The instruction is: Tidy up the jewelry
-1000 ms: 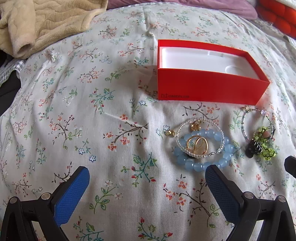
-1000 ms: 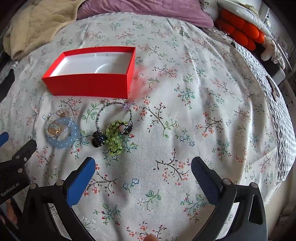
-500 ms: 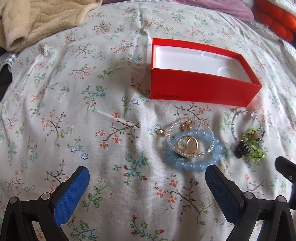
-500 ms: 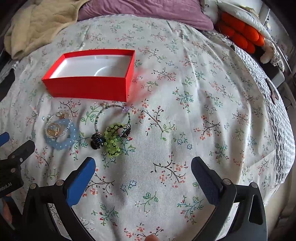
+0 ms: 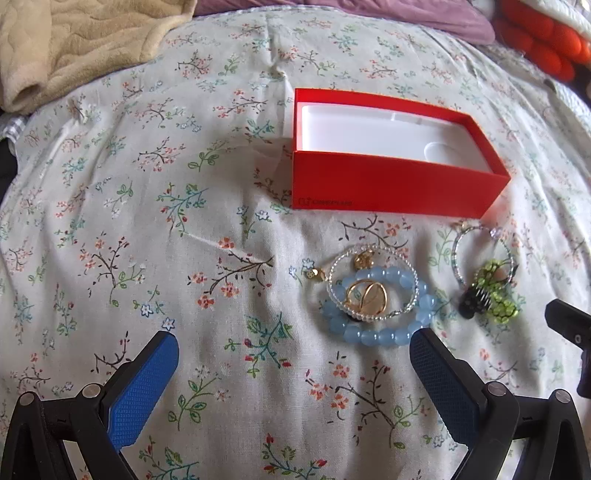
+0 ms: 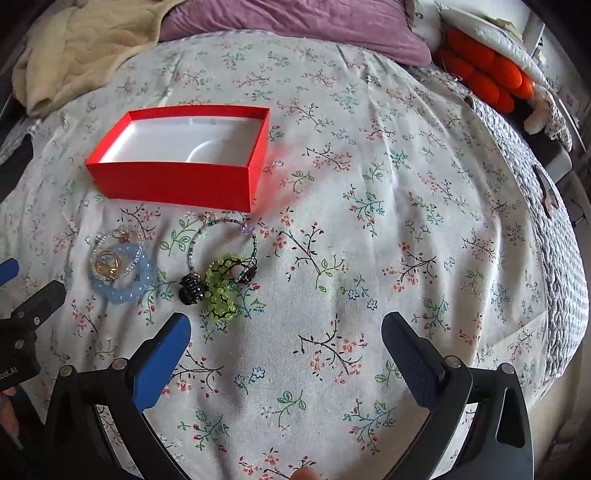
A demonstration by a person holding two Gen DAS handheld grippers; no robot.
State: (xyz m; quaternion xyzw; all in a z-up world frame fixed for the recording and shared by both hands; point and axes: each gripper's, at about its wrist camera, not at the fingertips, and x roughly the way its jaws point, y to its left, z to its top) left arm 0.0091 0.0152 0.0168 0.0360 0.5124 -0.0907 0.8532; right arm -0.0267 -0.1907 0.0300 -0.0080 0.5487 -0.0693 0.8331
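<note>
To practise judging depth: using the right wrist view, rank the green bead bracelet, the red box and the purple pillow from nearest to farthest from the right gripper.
From the right gripper:
1. green bead bracelet, just ahead of the left fingertip, on the floral sheet.
2. red box, farther ahead and to the left, open and empty.
3. purple pillow, at the far top edge of the bed.

I see an open box (image 5: 391,184) sitting on the bed (image 5: 147,221), nothing inside it. Just in front of the box lie two clusters of jewelry. The left cluster is a beaded bracelet (image 5: 376,325) with a thinner bracelet (image 5: 373,282) and rings (image 5: 365,297) lying on top of it. To its right, apart from it, a thin bangle (image 6: 221,243) overlaps a bead ring (image 6: 221,291) and a small hair clip (image 6: 190,290). A blanket (image 6: 81,48) and a pillow (image 6: 295,22) lie behind the box.
</note>
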